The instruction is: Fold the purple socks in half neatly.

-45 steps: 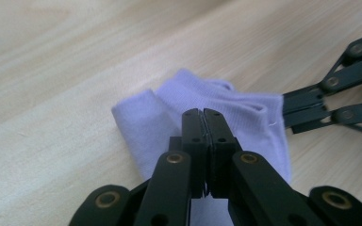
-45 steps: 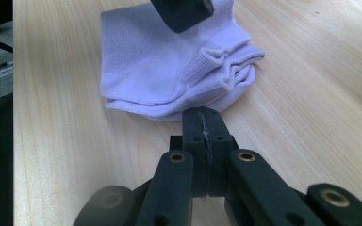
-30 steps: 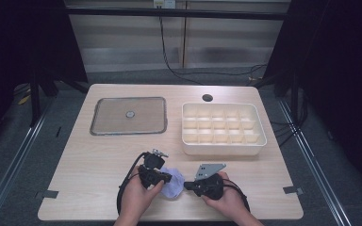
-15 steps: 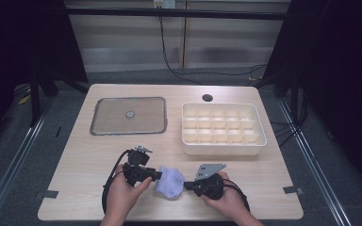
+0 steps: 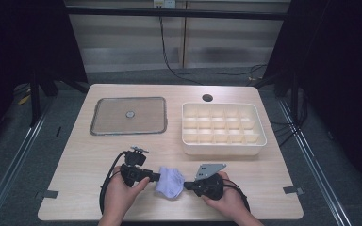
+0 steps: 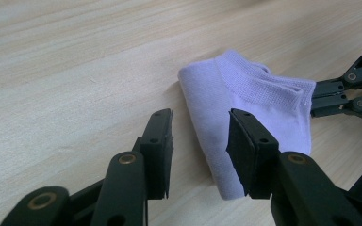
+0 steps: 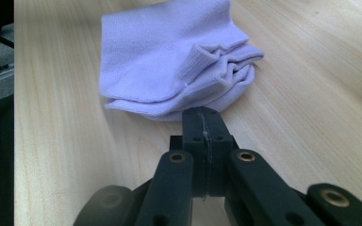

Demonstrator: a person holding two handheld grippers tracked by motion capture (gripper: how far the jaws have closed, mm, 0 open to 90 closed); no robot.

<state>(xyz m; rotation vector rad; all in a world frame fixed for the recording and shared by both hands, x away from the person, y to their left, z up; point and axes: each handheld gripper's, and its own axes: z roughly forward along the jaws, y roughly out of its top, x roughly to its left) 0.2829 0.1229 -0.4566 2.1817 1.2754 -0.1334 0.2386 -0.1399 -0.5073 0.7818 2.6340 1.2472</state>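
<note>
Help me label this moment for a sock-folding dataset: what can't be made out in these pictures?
- Right gripper: its shut tips meet the lilac sock at its edge; whether fabric is pinched is hidden by the pads.
- Left gripper: its jaws have just been opening; one pad covers part of the sock's fold.
- Compartment tray: cells too small in the high view to tell whether they hold anything.
- Flat lid: its centre mark is too small.

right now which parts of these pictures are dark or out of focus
High view: the table is evenly lit, its surroundings nearly black. Left gripper view: the sock is sharp, the table's far edge soft. Right gripper view: the near linkage blurs and a dark band runs down the left edge.
</note>
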